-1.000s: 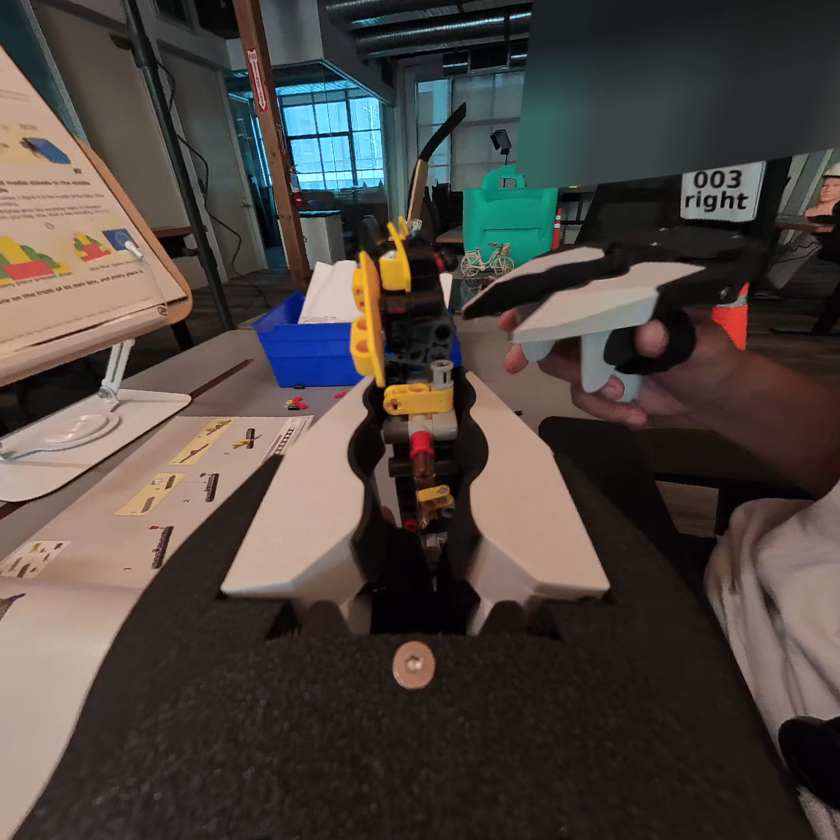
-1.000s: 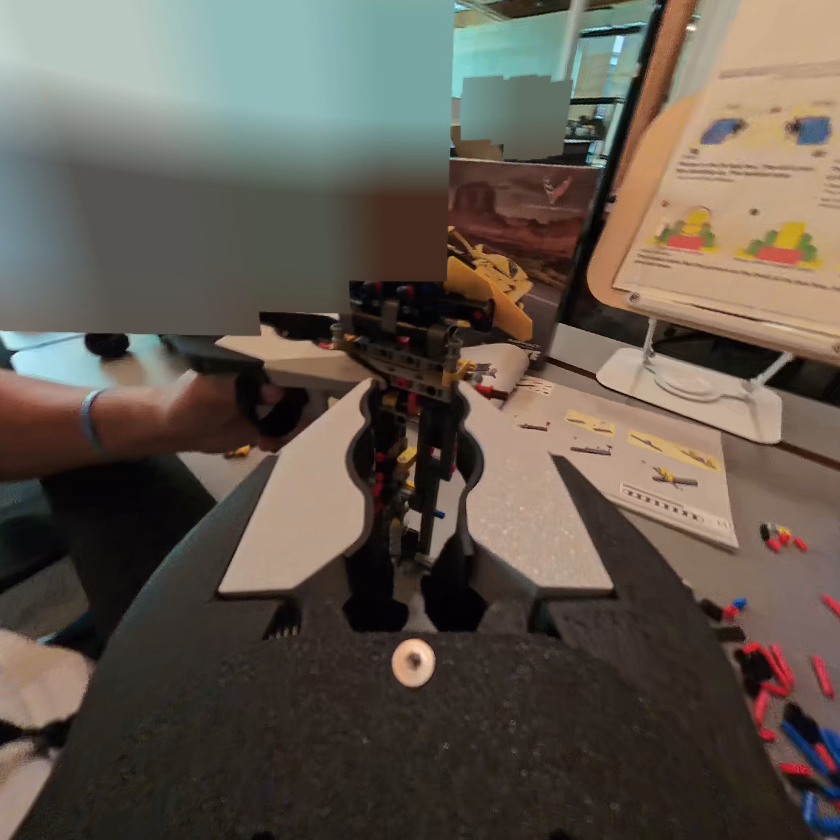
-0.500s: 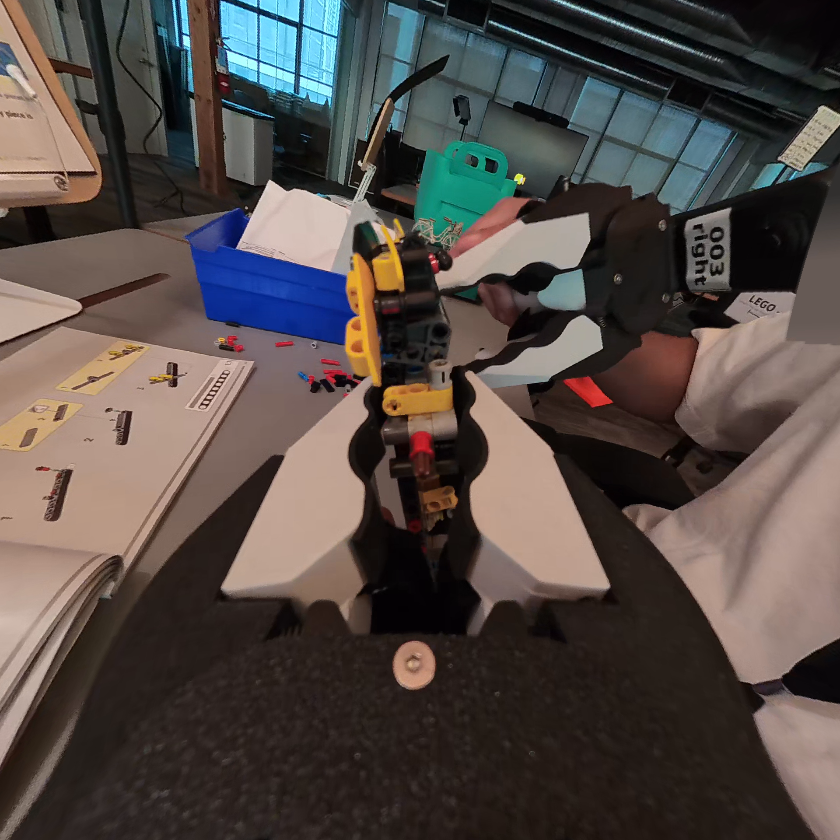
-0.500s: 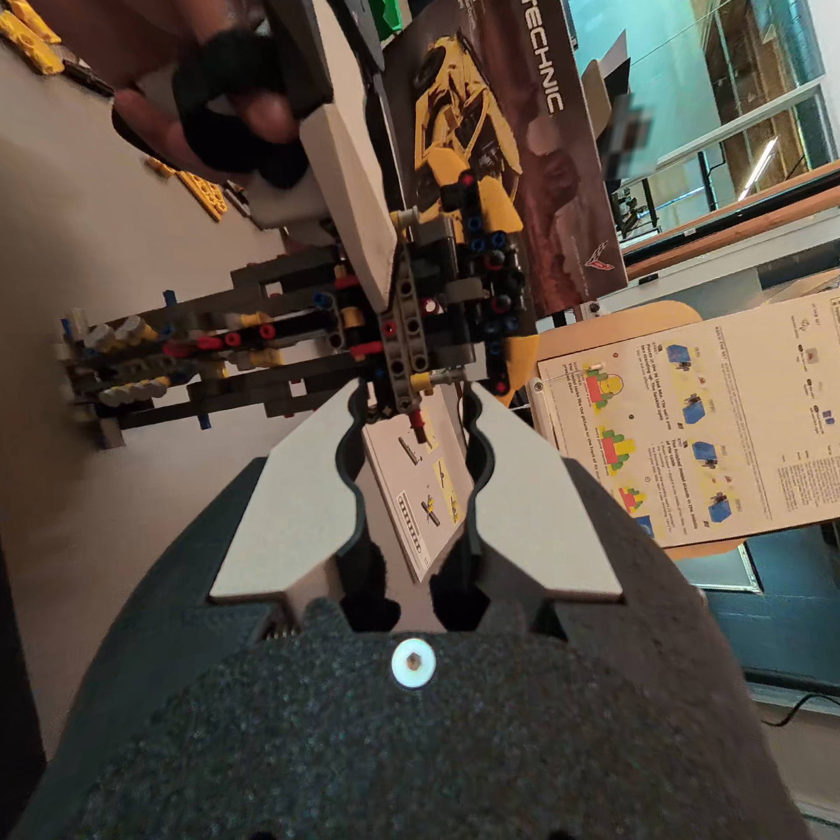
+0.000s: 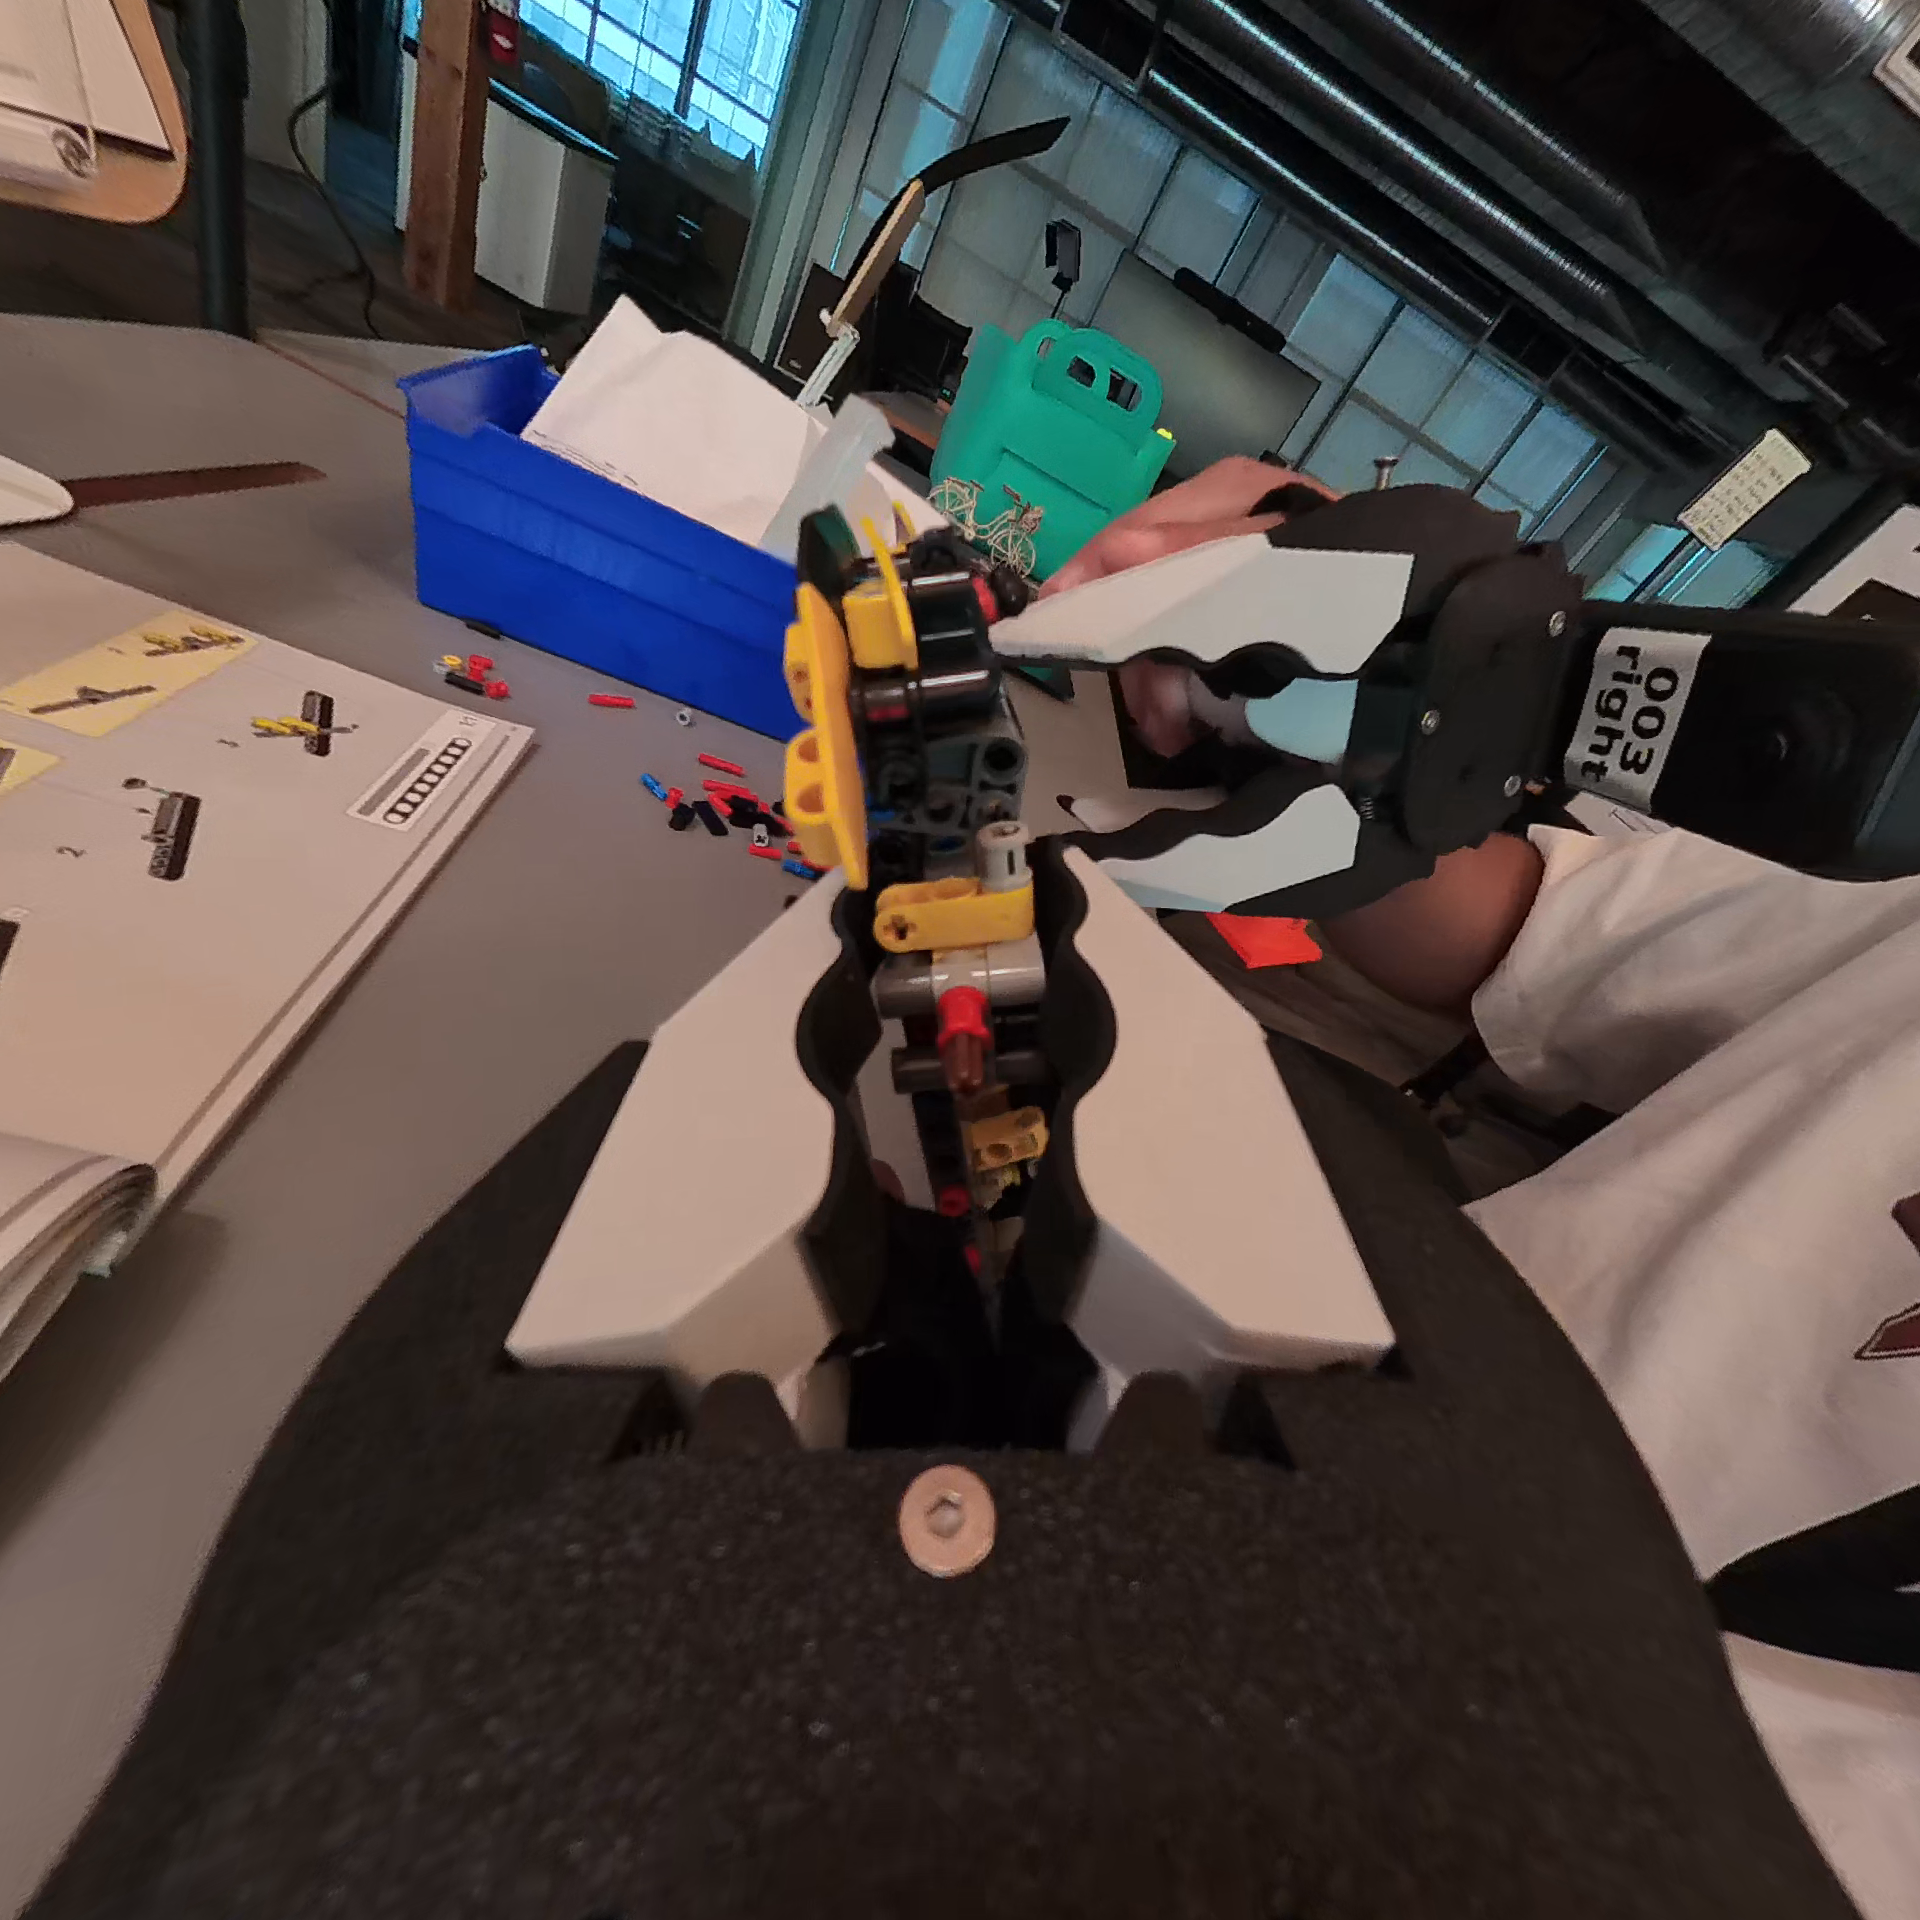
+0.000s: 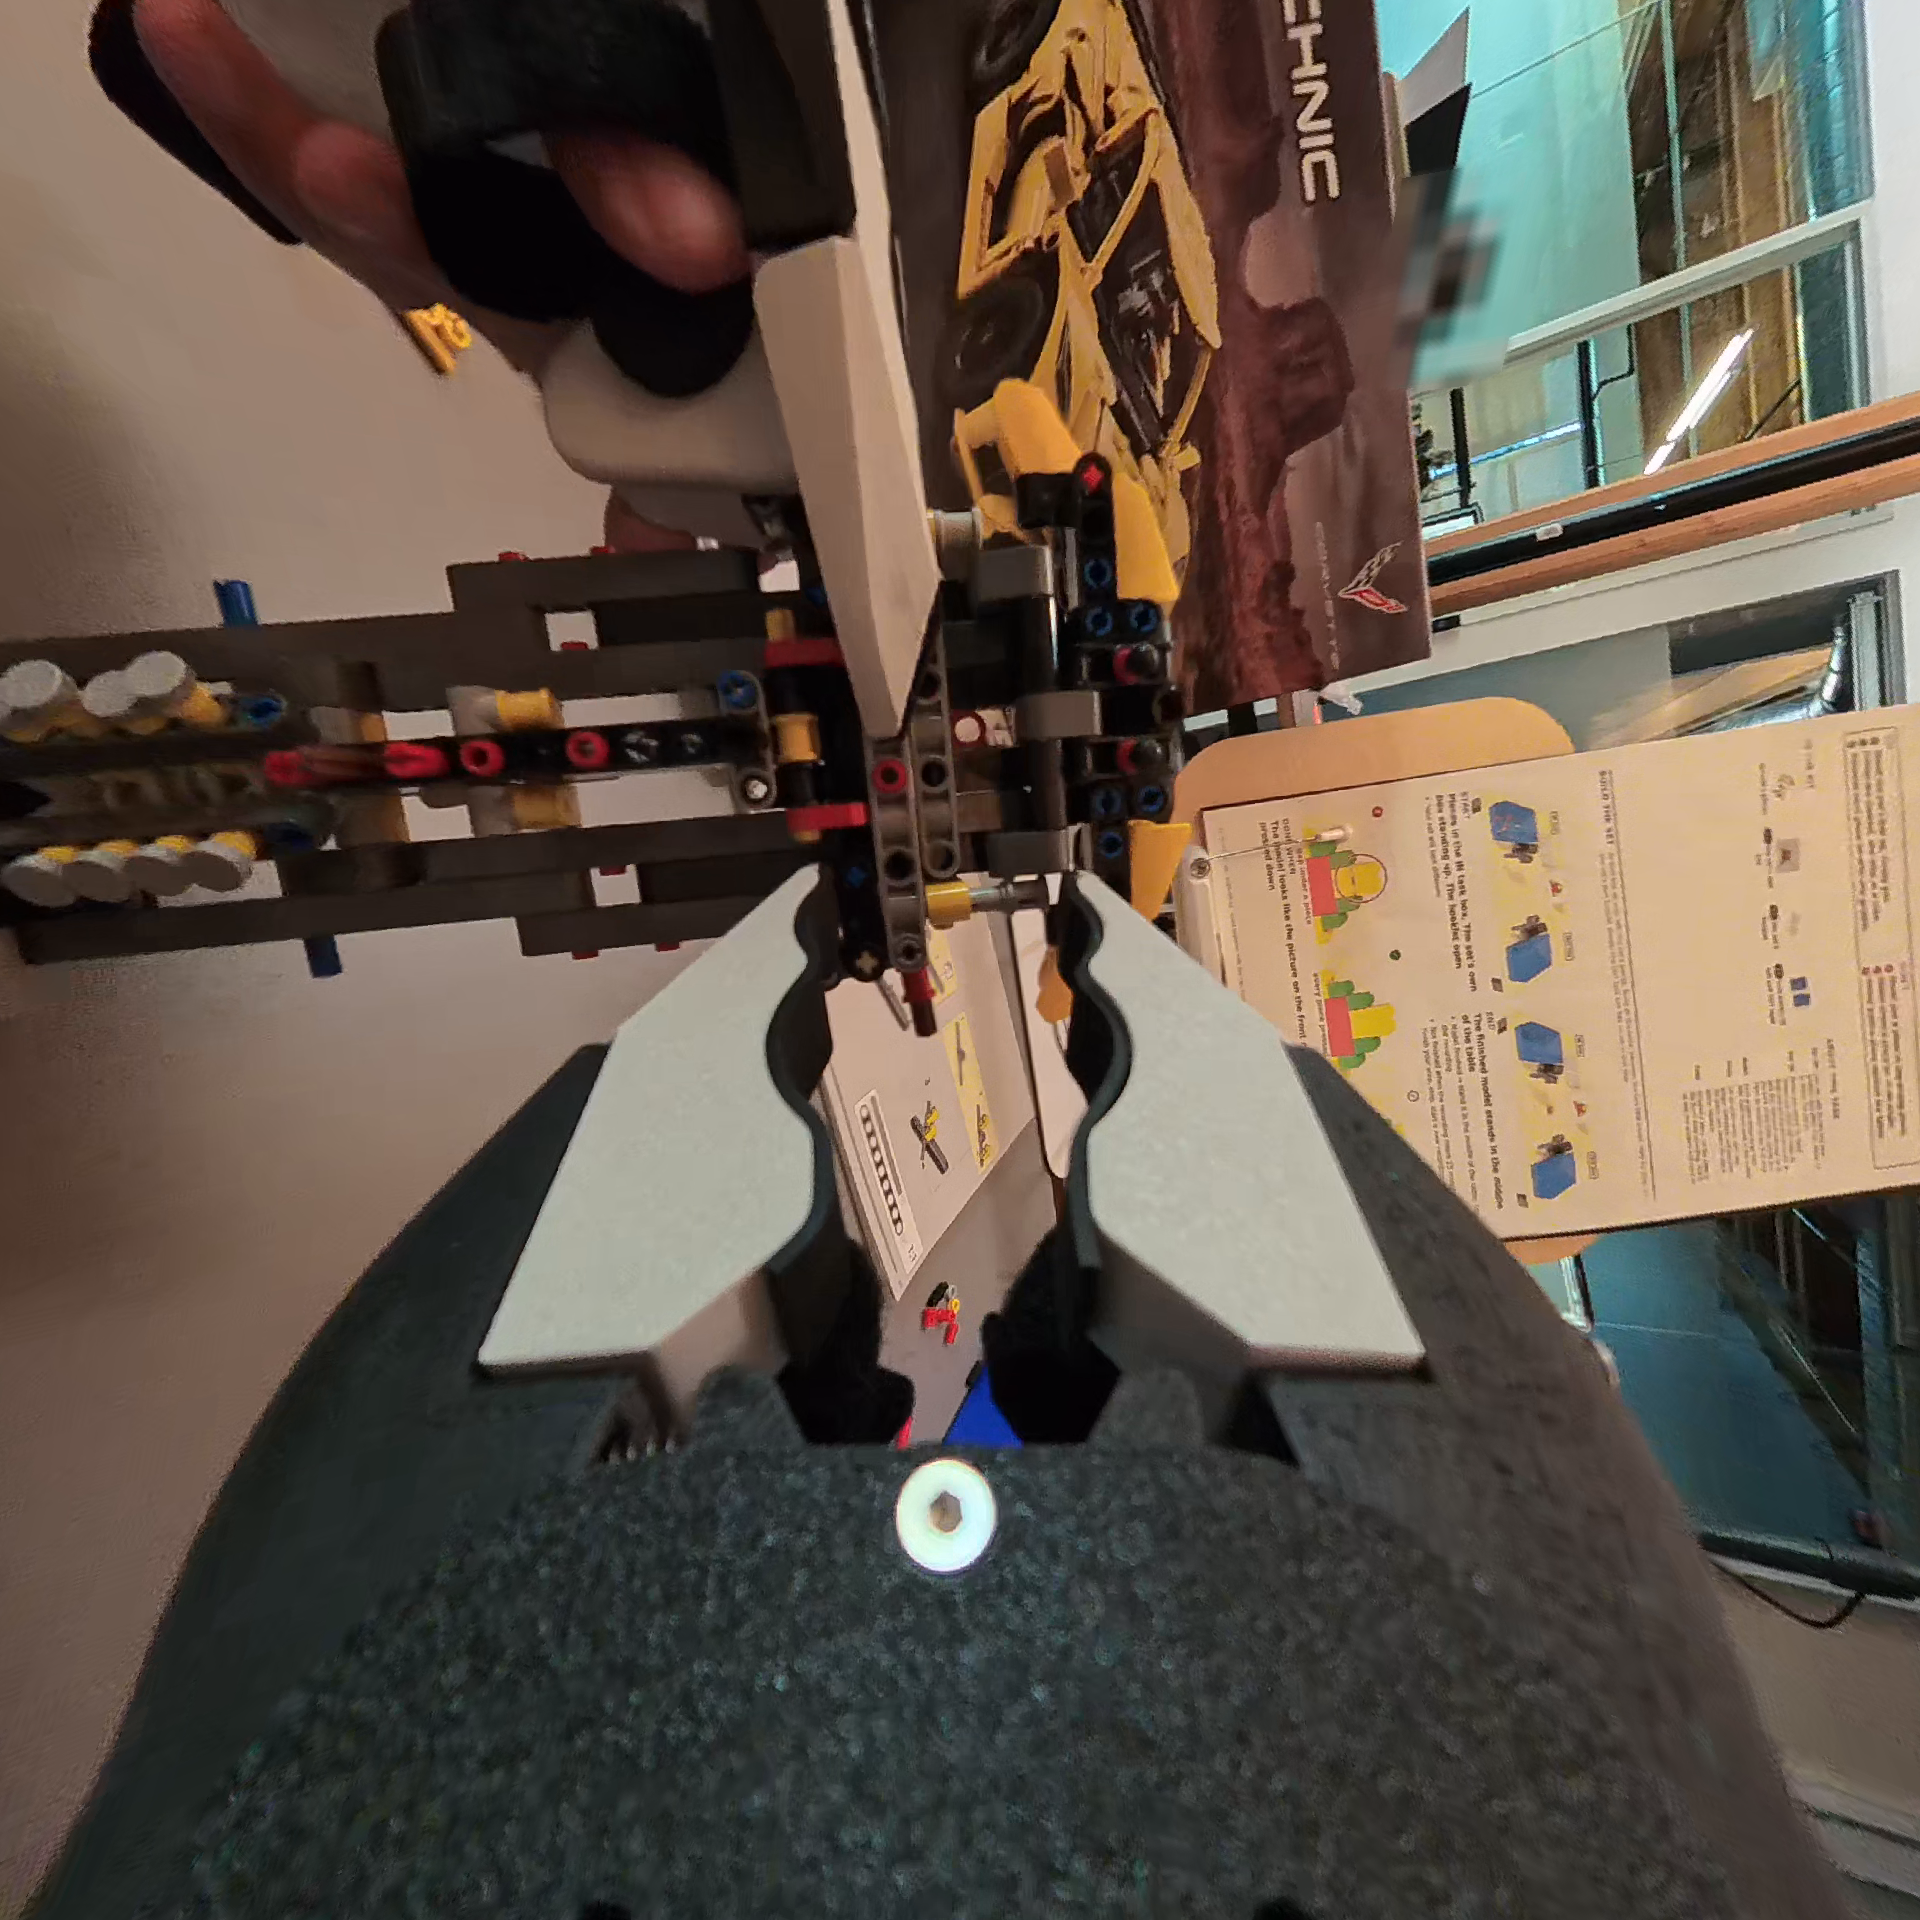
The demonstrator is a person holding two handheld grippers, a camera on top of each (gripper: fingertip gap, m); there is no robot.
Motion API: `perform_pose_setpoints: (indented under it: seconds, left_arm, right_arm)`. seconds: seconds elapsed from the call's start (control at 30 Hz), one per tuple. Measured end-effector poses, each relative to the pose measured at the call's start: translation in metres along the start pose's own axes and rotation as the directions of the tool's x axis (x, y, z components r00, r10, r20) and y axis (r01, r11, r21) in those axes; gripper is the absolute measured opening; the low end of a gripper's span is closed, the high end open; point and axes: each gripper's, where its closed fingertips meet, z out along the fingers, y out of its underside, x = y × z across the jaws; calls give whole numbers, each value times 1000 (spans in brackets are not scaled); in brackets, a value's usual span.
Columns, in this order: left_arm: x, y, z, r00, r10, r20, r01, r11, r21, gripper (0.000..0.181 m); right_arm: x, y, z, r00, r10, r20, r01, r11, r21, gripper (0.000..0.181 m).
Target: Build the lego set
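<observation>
Left wrist view first: the left claw (image 5: 951,883) is clenched on the lego chassis (image 5: 914,727), which runs straight out along the claw's own line, its yellow-panelled end poking up beyond the fingertips, lifted above the grey surface (image 5: 582,914). Just right of that end comes the right claw (image 5: 1039,717), jaws apart and nothing in them, upper tip touching or nearly touching the chassis, lower tip just beside it. So the gap faces the model sideways, across its long axis. Left of the chassis lie the open instruction booklet (image 5: 208,831) and scattered loose pins (image 5: 717,790); behind it sits a blue bin (image 5: 582,582).

Right wrist view now, rolled over: the chassis (image 6: 623,758) stretches crosswise, long beams trailing far left, the dense yellow-and-black end dead ahead of the right claw (image 6: 940,904). Its jaws stand apart, empty, tips level with a grey axle and yellow bush on the near edge. The left claw (image 6: 894,582) pinches the chassis from above. My read: the right claw is closing in to grip or press that near edge.
</observation>
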Motion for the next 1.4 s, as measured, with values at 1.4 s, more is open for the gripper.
perform_pose_setpoints:
  seconds: [1.4]
  left_arm:
    - [-19,7,-10,988,-80,-134,81,997,-4,26]
  right_arm:
    - [-1,-1,-5,739,596,315,-664,724,188,39]
